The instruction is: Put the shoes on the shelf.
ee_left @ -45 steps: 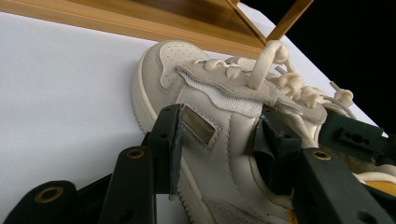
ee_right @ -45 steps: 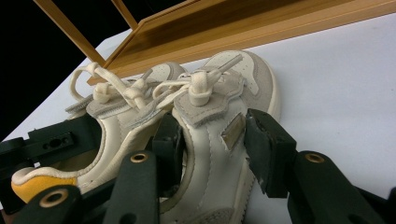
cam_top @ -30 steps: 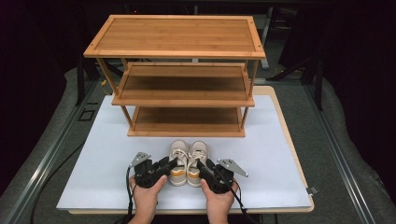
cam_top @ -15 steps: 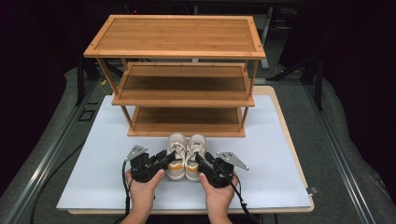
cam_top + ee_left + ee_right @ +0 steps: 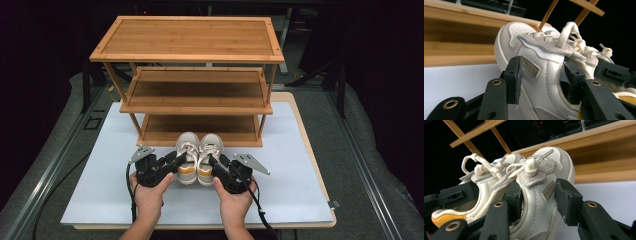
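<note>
White shoes (image 5: 199,157) side by side, each clamped in tongs.

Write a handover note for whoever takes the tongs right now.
Left tongs: shut on the left sneaker, one jaw on its outer side, the other inside the opening.
Right tongs: shut on the right sneaker the same way.
Things: the white pair sits side by side, toes toward the three-tier wooden shoe rack, in front of its bottom shelf, above the white mat.
Done: both sneakers gripped.
Left: probably carry the pair onto a shelf, set it down level, open both tongs and back out. All shelves are free.
</note>
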